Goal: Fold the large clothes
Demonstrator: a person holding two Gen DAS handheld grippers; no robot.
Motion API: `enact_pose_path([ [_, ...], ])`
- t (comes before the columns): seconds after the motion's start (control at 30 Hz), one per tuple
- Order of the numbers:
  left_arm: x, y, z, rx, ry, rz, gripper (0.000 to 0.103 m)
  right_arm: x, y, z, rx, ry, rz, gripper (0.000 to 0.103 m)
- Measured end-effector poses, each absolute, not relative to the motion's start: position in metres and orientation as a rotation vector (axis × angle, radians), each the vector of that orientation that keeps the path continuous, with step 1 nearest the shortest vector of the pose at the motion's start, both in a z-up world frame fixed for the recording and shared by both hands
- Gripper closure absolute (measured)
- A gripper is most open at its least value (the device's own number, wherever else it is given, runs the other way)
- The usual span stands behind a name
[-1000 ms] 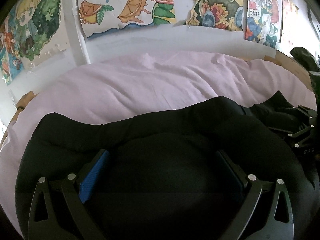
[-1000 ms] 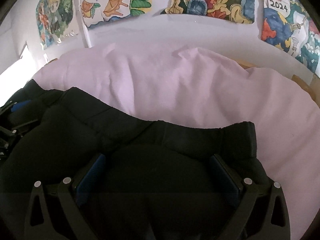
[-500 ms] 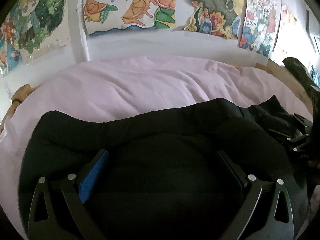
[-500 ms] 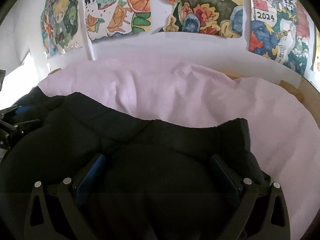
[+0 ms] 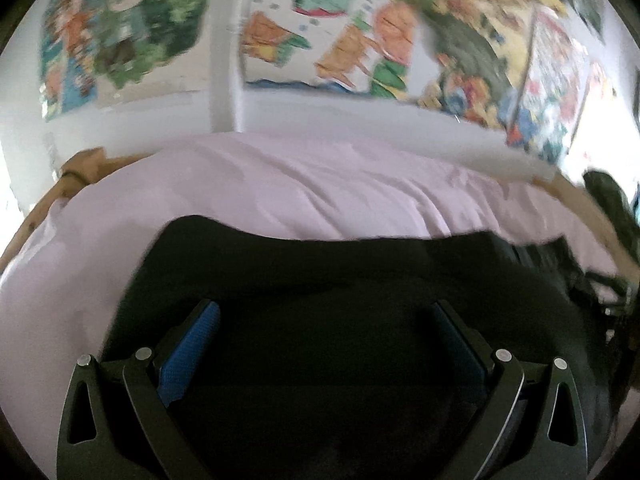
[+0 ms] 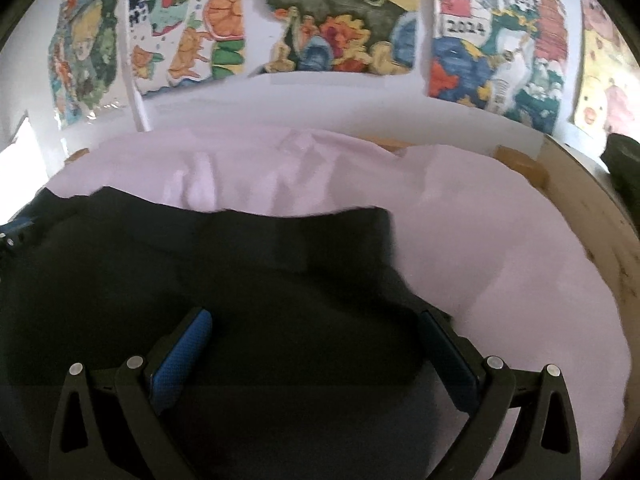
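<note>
A large black garment (image 5: 328,280) lies on a bed with a pale pink sheet (image 5: 280,192). It also fills the lower left of the right wrist view (image 6: 200,264), where its right corner ends near the middle. My left gripper (image 5: 326,312) is open, its blue-padded fingers (image 5: 192,344) spread wide over the black cloth. My right gripper (image 6: 316,320) is open too, with its fingers (image 6: 180,356) spread over the garment's right part. Neither gripper holds any cloth. The right gripper shows dimly at the right edge of the left wrist view (image 5: 612,304).
The pink sheet (image 6: 480,240) spreads beyond the garment. A wooden bed frame (image 6: 592,216) runs along the right side. A white wall with colourful posters (image 6: 340,32) stands behind the bed. A dark object (image 6: 624,160) sits at the far right.
Both grippers have pulled back and tilted up, so more wall and posters show. The garment's far edge sits lower in both views. Both grippers stay open.
</note>
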State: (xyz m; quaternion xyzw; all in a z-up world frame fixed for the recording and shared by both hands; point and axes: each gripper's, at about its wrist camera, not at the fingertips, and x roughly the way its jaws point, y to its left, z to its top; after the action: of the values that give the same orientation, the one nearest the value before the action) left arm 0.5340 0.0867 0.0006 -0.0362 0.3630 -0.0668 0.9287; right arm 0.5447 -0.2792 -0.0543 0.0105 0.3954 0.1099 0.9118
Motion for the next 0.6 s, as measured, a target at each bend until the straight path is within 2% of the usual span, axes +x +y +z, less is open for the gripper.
enact_pose_path([
  [0.27, 0.5, 0.142, 0.025, -0.136, 0.713, -0.105, 0.001, 0.521, -0.344, -0.062, 0.243, 0.884, 0.38, 0.0],
  [0.6, 0.46, 0.188, -0.007, -0.224, 0.855, -0.286, 0.001, 0.497, -0.353, -0.078, 0.319, 0.967, 0.6, 0.0],
])
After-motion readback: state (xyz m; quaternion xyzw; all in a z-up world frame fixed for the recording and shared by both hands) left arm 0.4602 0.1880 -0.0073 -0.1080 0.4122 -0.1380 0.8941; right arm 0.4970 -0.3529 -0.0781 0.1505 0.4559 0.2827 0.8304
